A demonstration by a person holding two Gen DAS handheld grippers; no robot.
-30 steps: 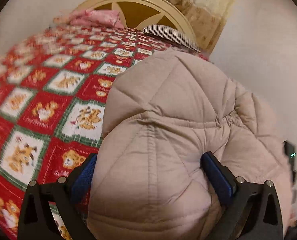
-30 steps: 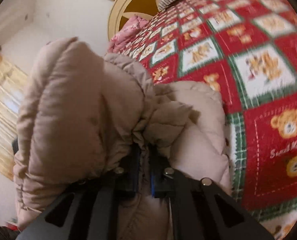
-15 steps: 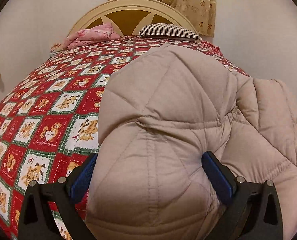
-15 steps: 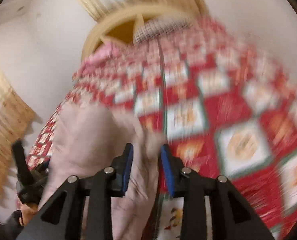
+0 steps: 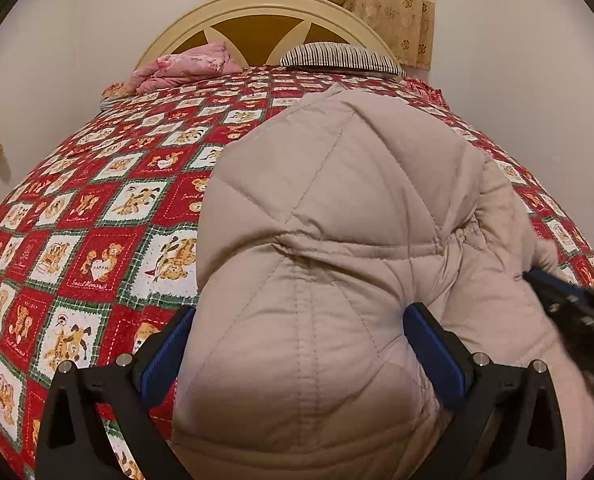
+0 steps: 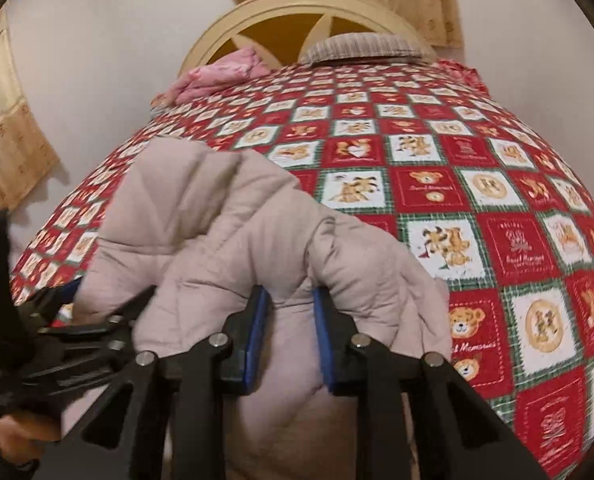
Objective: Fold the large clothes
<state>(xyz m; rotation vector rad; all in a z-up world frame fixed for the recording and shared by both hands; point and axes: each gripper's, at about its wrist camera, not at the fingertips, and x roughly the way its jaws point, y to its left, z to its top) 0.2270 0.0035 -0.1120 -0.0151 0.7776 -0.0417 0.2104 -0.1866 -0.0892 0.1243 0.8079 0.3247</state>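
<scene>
A beige quilted puffer jacket (image 5: 337, 240) lies bunched on the near part of a bed with a red teddy-bear quilt (image 5: 97, 216). My left gripper (image 5: 297, 344) has its jaws wide apart around a thick fold of the jacket, blue pads against its sides. In the right wrist view the jacket (image 6: 225, 240) lies at left and centre. My right gripper (image 6: 291, 332) has its jaws a little apart, with a fold of jacket between the blue pads. The left gripper (image 6: 69, 320) shows at the left edge of that view.
A pink folded cloth (image 5: 189, 66) and a striped pillow (image 5: 341, 58) lie by the cream headboard (image 5: 269, 8). Walls stand close on both sides. Curtains (image 6: 5, 128) hang at left. The quilt (image 6: 477, 200) is bare to the right.
The right gripper opened from shut on the jacket and swung round to face the headboard. The jacket dropped lower onto the bed. The left gripper tilted up slightly, jaws unchanged.
</scene>
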